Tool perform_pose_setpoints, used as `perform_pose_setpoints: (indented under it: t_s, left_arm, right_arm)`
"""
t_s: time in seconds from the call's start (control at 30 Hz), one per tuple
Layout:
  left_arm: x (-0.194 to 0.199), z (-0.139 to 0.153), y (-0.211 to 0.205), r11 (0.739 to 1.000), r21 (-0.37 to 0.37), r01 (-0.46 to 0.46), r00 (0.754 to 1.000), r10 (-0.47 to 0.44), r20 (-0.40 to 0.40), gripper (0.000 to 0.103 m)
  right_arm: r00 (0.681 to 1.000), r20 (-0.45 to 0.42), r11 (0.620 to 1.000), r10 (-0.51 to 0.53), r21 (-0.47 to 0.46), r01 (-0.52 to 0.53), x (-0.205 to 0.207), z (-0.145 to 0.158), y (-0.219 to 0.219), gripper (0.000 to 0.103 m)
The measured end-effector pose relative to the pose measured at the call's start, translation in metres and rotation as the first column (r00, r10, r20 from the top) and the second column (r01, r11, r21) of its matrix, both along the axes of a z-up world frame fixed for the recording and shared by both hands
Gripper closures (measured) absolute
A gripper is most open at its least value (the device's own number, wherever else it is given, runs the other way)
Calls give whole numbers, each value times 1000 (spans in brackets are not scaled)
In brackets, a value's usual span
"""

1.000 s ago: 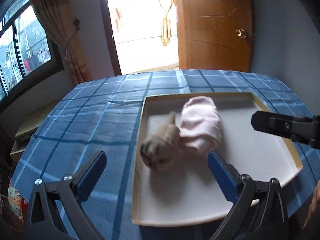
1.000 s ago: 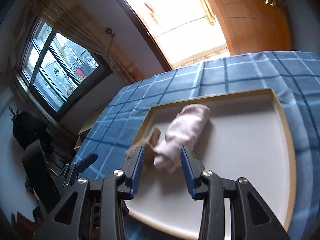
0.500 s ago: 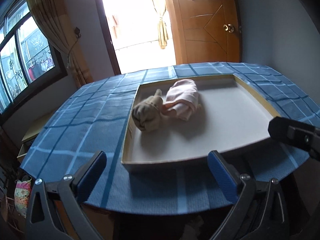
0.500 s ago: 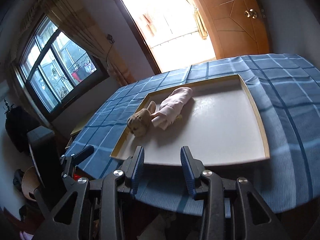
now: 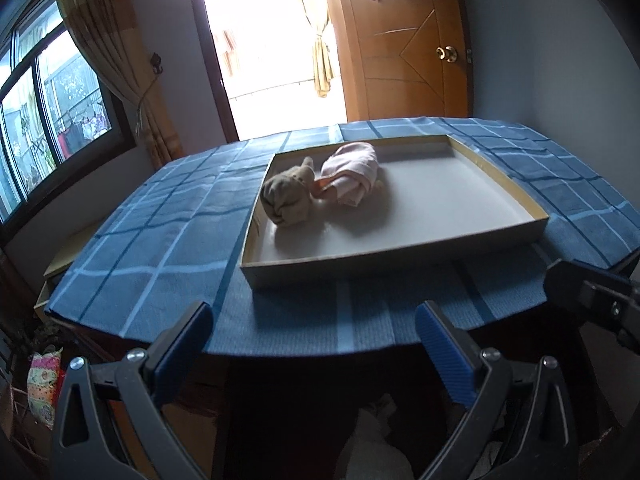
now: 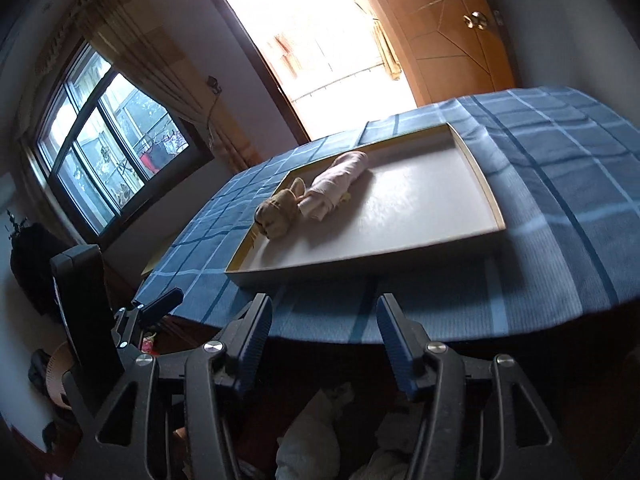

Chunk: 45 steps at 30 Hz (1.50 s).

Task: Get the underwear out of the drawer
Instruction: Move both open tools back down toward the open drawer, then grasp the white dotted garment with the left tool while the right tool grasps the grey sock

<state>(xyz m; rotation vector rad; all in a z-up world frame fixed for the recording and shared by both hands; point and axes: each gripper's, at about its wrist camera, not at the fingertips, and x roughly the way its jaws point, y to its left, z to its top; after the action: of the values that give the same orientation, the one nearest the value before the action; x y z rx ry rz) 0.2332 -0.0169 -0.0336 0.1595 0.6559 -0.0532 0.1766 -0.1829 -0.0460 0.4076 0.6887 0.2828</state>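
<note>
A shallow white tray with a tan rim (image 5: 392, 258) (image 6: 360, 261) lies on the blue checked tablecloth (image 5: 160, 240) (image 6: 560, 208). In its far left part lie a rolled tan garment (image 5: 287, 196) (image 6: 278, 210) and a rolled pink garment (image 5: 352, 172) (image 6: 336, 184), touching each other. My left gripper (image 5: 314, 344) is open and empty, held off the table's near edge. My right gripper (image 6: 324, 336) is open and empty, also off the near edge. The right gripper's finger shows at the right in the left wrist view (image 5: 592, 300). The left gripper shows at the left in the right wrist view (image 6: 156, 308).
White cloth lies in the dark space below the table edge (image 5: 376, 448) (image 6: 312, 432). A window (image 5: 48, 120) is on the left wall. A bright doorway (image 5: 264, 40) and a wooden door (image 5: 404, 40) are behind the table. Bags lie on the floor at left (image 5: 42, 384).
Both grippers have pulled back and down from over the tray to beyond the table's near edge. The two rolled garments stay in the tray.
</note>
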Motion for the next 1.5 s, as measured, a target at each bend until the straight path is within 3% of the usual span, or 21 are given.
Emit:
perform_pose_setpoints:
  t_s: [0.47, 0.8, 0.93, 1.07, 1.27, 1.37, 1.5]
  left_arm:
    - [-29, -30, 16, 998, -60, 2, 995, -8, -101, 1]
    - [-42, -66, 44, 995, -99, -33, 965, 6, -263, 1]
    - [-47, -78, 44, 995, -96, -10, 950, -20, -311, 1]
    - [-49, -89, 35, 997, -77, 21, 933, -47, -357, 2]
    - [-51, -102, 17, 990, -115, 82, 893, -124, -432, 5]
    - [-48, -108, 8, 990, -102, 101, 877, -137, -460, 12]
    - [-41, -128, 1, 989, -101, 107, 828, -144, -541, 26]
  right_arm:
    - [997, 6, 996, -71, -57, 71, -47, -19, -6, 45]
    - [990, -94, 992, -109, -73, 102, -68, -57, -19, 45]
    - [975, -217, 998, -55, -3, 56, -77, -75, -25, 45]
    - [964, -264, 999, -33, 7, 36, -95, -82, -29, 45]
    - [950, -309, 999, -42, 6, 46, -103, -94, -35, 45]
    - [945, -324, 999, -35, 18, 43, -100, -101, -33, 45]
    - [942, -333, 999, -38, 2, 41, -95, -106, -30, 45]
